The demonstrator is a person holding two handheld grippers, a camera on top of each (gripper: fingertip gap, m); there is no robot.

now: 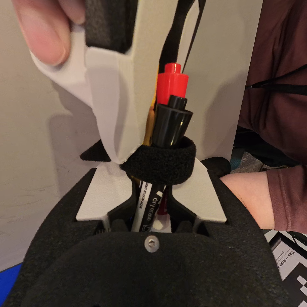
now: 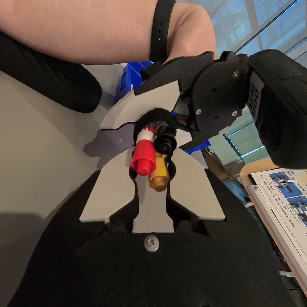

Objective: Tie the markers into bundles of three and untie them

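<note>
1. The bundle point(image 1: 167, 126) is three markers, red point(image 2: 143, 162), black point(image 2: 164, 142) and yellow point(image 2: 157, 176), ringed by a black strap point(image 1: 159, 164); it is held in the air above the pale table point(image 1: 33, 149), between the two grippers.
2. In the left view the strap sits at centre, with the caps pointing to 12 o'clock and the barrels running down to 6 o'clock.
3. The left gripper point(image 1: 152, 191) is pinched on the bundle's barrels just below the strap.
4. The right gripper point(image 2: 152, 174) has its fingers around the cap ends; the yellow cap lies between them, but whether they press it I cannot tell.
5. In the right view the left gripper comes in from 2 o'clock, with a blue bin point(image 2: 131, 79) behind at 12 o'clock and a printed sheet point(image 2: 282, 199) at 3 o'clock.
6. Judging by the closed strap, this is either the end of tying or the start of untying.
7. To do it well, keep the left grip firm on the barrels so that no marker slips, and work the strap's free tail, not the caps.
</note>
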